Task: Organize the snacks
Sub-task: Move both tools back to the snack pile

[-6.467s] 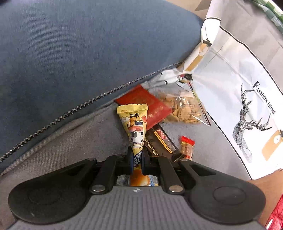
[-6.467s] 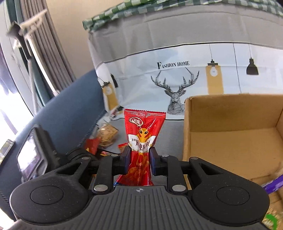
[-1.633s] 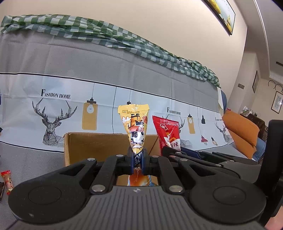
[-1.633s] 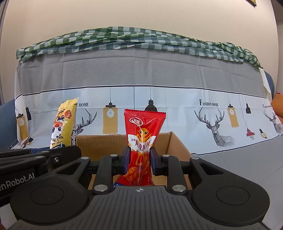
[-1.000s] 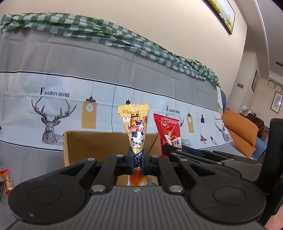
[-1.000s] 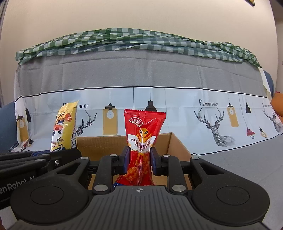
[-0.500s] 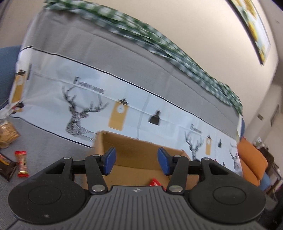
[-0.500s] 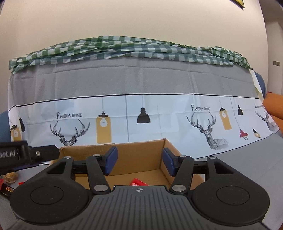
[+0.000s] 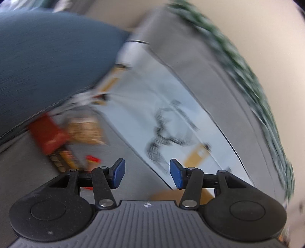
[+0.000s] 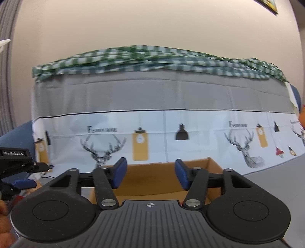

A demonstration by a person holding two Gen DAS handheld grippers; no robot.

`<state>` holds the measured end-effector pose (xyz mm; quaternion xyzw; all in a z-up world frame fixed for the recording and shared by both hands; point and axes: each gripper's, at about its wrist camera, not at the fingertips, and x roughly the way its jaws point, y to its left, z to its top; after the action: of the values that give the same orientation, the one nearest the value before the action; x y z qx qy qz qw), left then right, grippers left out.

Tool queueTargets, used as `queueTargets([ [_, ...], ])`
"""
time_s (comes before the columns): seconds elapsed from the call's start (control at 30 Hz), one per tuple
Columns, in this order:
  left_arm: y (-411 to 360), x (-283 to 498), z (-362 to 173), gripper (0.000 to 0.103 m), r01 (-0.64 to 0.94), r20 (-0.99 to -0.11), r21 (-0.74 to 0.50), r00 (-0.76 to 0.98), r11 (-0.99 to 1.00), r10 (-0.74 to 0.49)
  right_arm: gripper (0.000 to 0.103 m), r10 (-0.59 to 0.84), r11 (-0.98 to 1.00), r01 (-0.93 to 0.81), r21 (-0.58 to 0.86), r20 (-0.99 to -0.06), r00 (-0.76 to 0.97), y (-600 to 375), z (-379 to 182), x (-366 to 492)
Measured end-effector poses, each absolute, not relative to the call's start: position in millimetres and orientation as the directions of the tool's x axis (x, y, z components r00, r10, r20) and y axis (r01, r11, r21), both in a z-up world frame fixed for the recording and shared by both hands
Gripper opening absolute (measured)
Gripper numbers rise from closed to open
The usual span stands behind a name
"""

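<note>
Left gripper: jaws spread wide, nothing between them. The left wrist view is motion-blurred. The remaining snacks lie in a loose group at the left of the frame, above and left of the left finger, on grey fabric.

Right gripper: jaws spread wide, holding nothing. The cardboard box sits directly ahead, lower centre, its open interior visible between the fingers.

home | sofa cover | checked blanket | framed picture
</note>
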<state>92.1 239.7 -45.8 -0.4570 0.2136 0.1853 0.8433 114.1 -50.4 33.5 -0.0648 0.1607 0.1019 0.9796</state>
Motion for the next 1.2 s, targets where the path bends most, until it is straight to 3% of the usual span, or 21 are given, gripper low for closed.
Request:
queueTargets([
  [0.13, 273, 72, -64, 0.056, -0.612, -0.589, -0.725, 0.789, 0.317, 0.176, 0.026, 0.247, 0.954, -0.287, -0.085, -0.320, 0.915, -31, 38, 105],
  [0.3, 296, 45, -82, 0.056, -0.671, -0.637, -0.736, 0.731, 0.089, 0.244, 0.025, 0.360, 0.914, -0.402, -0.051, -0.351, 0.864, -1, 44, 99],
  [0.53, 313, 18, -97, 0.055, -0.659, -0.652, -0.749, 0.713, -0.070, 0.259, 0.026, 0.459, 0.835, -0.550, 0.005, -0.559, 0.691, 73, 29, 111],
  [0.8, 330, 17, -107, 0.055, -0.674, -0.666, -0.736, 0.702, -0.063, 0.252, 0.029, 0.359, 0.825, -0.565, -0.015, -0.759, 0.543, 166, -30, 166],
  [0.97, 333, 20, -105, 0.055, -0.698, -0.680, -0.716, 0.691, -0.021, 0.246, 0.041, 0.293, 0.835, -0.549, -0.035, -0.816, 0.497, 195, -77, 200],
  [1.2, 334, 30, -105, 0.055, -0.759, -0.731, -0.650, 0.641, 0.047, 0.236, 0.039, 0.236, 0.832, -0.552, -0.055, -0.865, 0.442, 203, -130, 210],
])
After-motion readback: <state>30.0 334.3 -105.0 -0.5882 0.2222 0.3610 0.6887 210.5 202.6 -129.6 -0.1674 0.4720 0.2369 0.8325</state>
